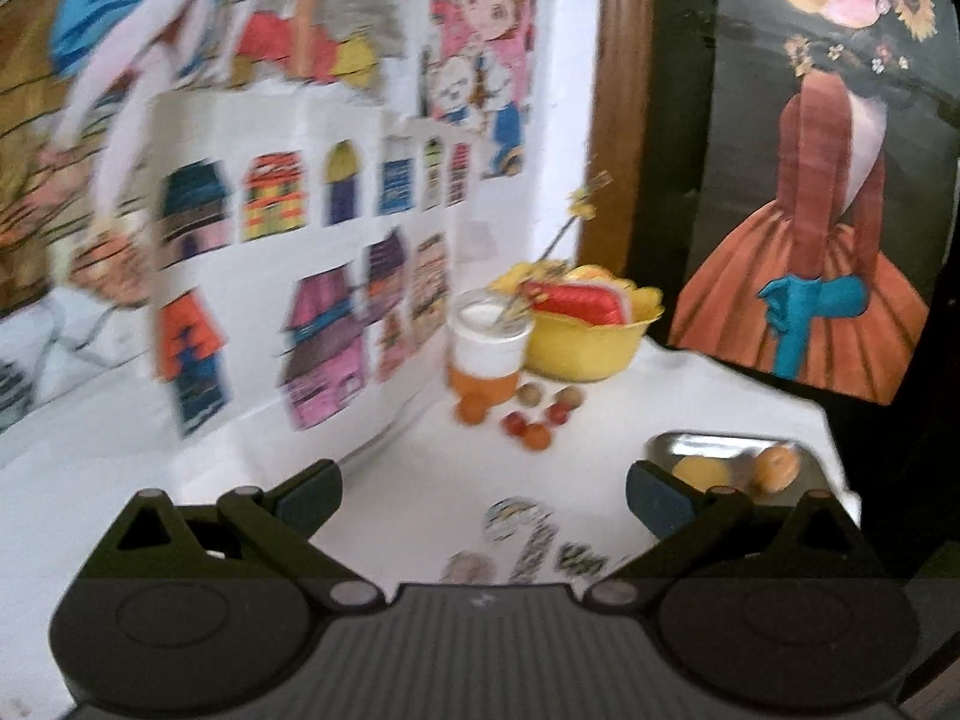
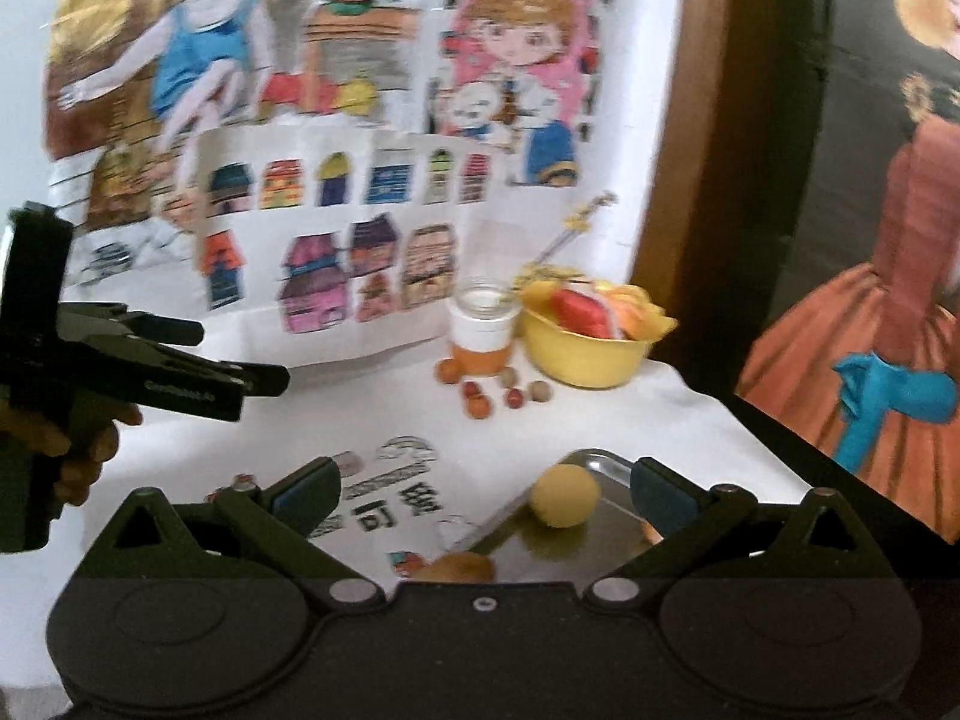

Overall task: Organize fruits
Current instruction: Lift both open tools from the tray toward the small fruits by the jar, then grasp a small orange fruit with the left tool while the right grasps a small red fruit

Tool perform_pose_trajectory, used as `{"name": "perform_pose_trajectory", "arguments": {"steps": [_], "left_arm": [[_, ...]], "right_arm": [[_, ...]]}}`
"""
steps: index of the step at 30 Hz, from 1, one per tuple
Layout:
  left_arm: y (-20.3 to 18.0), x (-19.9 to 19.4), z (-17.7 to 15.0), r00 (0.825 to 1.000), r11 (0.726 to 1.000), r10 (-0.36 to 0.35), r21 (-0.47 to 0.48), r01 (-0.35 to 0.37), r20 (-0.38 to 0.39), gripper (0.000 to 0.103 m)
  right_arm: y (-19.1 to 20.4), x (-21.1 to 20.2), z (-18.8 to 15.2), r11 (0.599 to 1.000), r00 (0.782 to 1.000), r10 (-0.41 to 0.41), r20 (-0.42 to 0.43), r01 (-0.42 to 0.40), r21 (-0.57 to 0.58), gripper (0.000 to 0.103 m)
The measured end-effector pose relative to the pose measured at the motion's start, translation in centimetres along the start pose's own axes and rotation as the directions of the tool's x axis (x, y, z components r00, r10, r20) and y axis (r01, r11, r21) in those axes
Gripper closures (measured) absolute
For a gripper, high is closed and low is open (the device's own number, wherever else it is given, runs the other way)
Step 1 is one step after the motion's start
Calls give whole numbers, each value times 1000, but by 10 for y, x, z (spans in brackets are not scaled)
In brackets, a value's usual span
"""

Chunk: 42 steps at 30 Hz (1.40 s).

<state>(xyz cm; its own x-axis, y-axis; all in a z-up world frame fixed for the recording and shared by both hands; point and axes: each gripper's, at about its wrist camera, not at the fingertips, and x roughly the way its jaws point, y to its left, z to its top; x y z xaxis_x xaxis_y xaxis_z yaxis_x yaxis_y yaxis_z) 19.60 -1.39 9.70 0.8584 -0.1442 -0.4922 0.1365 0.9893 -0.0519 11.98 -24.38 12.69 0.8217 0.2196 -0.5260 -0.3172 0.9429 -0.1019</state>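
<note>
Steel tray (image 2: 606,519) half hidden behind wide, empty right tongs (image 2: 483,489); left tongs (image 1: 483,489) wide too.

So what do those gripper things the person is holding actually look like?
Each gripper is matte black plastic: a wide ribbed body with two round discs, and angled linkage arms with silver pivot pins. The left gripper and right gripper both have fingers tipped with dark blue pads. Seen from the side in the right view, the left gripper carries small white lettering, too blurred to read. No sleeves show.
</note>
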Motion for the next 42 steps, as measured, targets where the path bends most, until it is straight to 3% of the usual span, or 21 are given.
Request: {"name": "perform_pose_trajectory", "arguments": {"steps": [11,14,18,21,29,37,42], "left_arm": [[56,-1,-10,994,995,96,-4,-97,-60,0],[61,7,-4,991,994,112,9,-112,-67,0],[62,25,6,989,992,123,25,-122,-77,0],[60,41,16,990,992,122,32,-120,-73,0],[29,93,45,993,993,109,59,-107,-39,0],[3,157,49,996,993,87,85,-85,-24,0],[-2,193,37,995,989,100,115,-97,-22,0]], "right_arm": [[31,27,58,982,992,116,-45,-121,-147,1],[38,47,75,971,994,101,-45,-108,-211,1],[46,80,87,946,1000,27,-9,-28,-324,1],[38,106,91,947,998,59,-5,-58,-317,1],[-10,181,73,971,985,167,-33,-170,-166,1],[-38,229,32,939,981,191,-21,-189,-287,1],[-51,253,17,927,973,226,-51,-231,-294,1]]}}
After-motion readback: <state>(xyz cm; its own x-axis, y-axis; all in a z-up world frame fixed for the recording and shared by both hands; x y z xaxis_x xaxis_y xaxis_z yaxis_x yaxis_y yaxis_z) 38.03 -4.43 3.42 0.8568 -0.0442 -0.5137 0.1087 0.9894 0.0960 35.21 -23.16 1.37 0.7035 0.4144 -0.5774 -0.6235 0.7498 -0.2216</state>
